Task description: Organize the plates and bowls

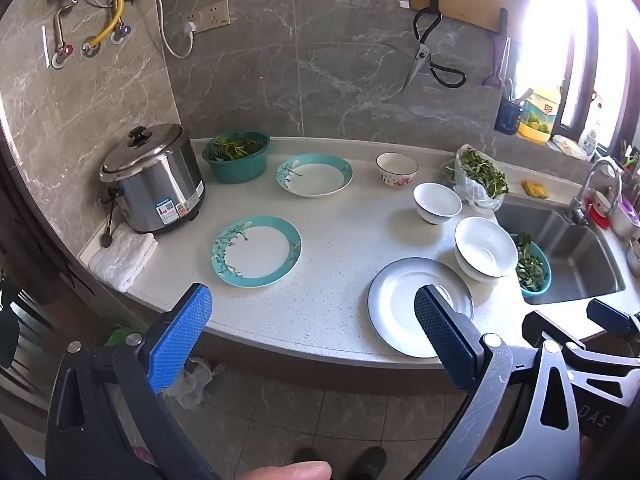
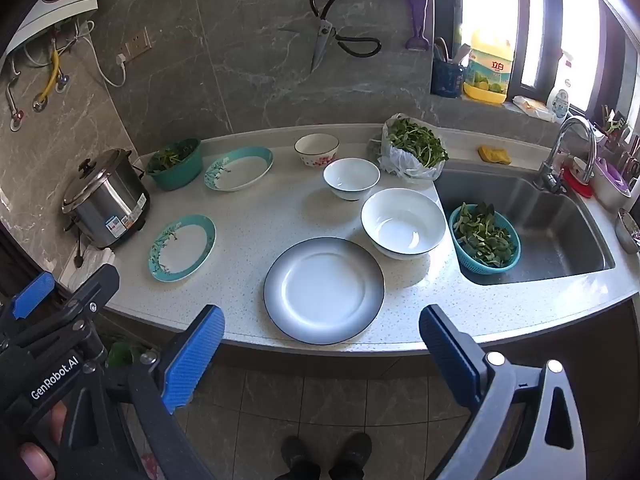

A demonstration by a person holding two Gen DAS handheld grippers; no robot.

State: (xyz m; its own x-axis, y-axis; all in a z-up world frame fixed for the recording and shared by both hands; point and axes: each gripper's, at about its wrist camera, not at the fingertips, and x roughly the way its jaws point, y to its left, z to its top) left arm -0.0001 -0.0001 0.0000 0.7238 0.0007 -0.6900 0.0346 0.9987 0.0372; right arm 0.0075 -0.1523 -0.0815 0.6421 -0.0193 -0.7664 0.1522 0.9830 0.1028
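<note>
— Any writing? 
— "GenRobot.AI" on the left gripper (image 2: 28, 300); it and the right gripper (image 2: 320, 344) are spread wide, holding nothing.
— The dishes?
— The grey plate (image 2: 324, 290) sits at the counter (image 2: 256, 216) front edge, the big white bowl (image 2: 403, 222) just beside the sink (image 2: 560, 236)

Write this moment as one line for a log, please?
phase: start | left gripper: open, empty | right gripper: open, empty | gray-rimmed plate: nearest, untouched | countertop: plates, bowls apart
</note>
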